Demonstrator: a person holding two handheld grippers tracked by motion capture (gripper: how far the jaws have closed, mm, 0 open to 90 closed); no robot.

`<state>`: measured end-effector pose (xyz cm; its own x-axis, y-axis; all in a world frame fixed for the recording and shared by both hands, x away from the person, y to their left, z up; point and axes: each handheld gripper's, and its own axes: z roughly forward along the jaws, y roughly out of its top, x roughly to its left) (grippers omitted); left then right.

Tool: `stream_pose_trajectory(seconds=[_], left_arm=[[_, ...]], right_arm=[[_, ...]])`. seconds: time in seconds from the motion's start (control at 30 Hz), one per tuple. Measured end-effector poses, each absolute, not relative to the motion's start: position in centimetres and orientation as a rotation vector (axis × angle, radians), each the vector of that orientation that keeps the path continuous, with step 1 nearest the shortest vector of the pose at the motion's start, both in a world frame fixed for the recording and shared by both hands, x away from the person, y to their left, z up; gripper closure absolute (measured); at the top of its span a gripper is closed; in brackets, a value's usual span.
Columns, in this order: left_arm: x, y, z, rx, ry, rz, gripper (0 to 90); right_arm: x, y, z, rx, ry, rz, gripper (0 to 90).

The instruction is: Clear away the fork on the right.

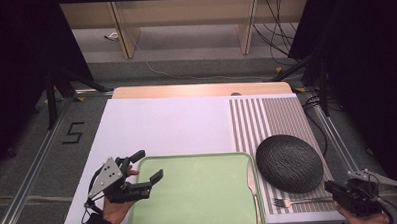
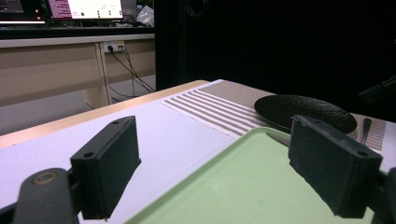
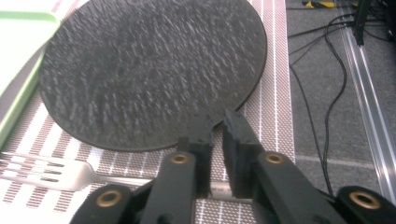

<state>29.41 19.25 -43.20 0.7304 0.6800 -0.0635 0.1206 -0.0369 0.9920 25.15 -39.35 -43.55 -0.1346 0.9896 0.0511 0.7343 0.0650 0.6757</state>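
Fork (image 3: pixel 44 171) lies flat on striped placemat (image 1: pixel 286 114), near right, just near of black plate (image 3: pixel 149 70). Right gripper (image 3: pixel 216 122) pinches its handle, jaws nearly together. Thin, stiff, light metal, likely slippery: grip mid-handle, firm. Left gripper (image 1: pixel 142 166) spread wide, empty, over green tray (image 1: pixel 199 197).

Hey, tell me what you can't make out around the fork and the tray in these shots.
- Fork: handle end hidden under the right tongs in the right gripper view.
- Green tray: near edge cut off by the high view's bottom.
- Knife on the tray's rim: too small for detail.
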Motion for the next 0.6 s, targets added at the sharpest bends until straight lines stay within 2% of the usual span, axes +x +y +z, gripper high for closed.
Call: stream_pose_trajectory(seconds=[0.23,0.6], left_arm=[[29.4,19.2,-43.2,1.572,0.670,0.509,16.2],[29.4,19.2,-43.2,1.571,0.669,0.511,16.2]], right_arm=[[25.6,-39.5,-44.2,1.720,1.968,0.717,89.5],[26.2,-39.5,-45.2,1.751,2.036,0.607,90.0]])
